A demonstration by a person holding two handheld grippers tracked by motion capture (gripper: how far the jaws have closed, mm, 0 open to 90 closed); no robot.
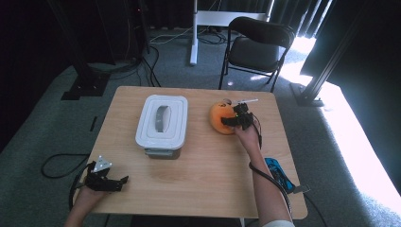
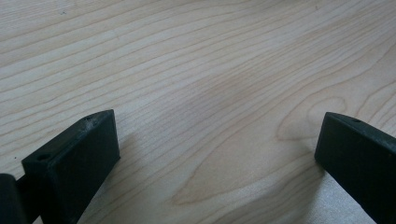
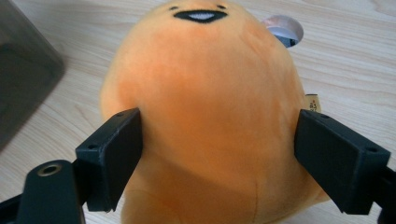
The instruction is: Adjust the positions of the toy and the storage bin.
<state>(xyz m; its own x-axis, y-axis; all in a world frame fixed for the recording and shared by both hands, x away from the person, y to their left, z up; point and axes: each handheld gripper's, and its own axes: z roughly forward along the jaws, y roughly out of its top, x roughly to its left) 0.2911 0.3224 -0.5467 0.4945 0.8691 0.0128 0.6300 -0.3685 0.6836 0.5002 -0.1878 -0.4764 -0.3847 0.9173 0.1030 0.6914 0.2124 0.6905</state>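
Note:
An orange plush toy (image 1: 219, 118) with a small black mouth lies on the wooden table (image 1: 208, 175), right of centre toward the back. My right gripper (image 1: 229, 122) reaches it from the near right. In the right gripper view its jaws stand apart on either side of the plush toy (image 3: 210, 93), close against its flanks; the right gripper (image 3: 217, 140) is open. My left gripper (image 1: 119, 182) rests at the table's front left corner. It is open, and the left gripper (image 2: 217, 140) has bare wood between its jaws.
A white lidded container (image 1: 161, 120) stands left of the toy; its grey wall (image 3: 23, 70) is at the left of the right gripper view. A blue object (image 1: 279, 174) lies at the table's right edge. A black folding chair (image 1: 257, 45) stands behind the table.

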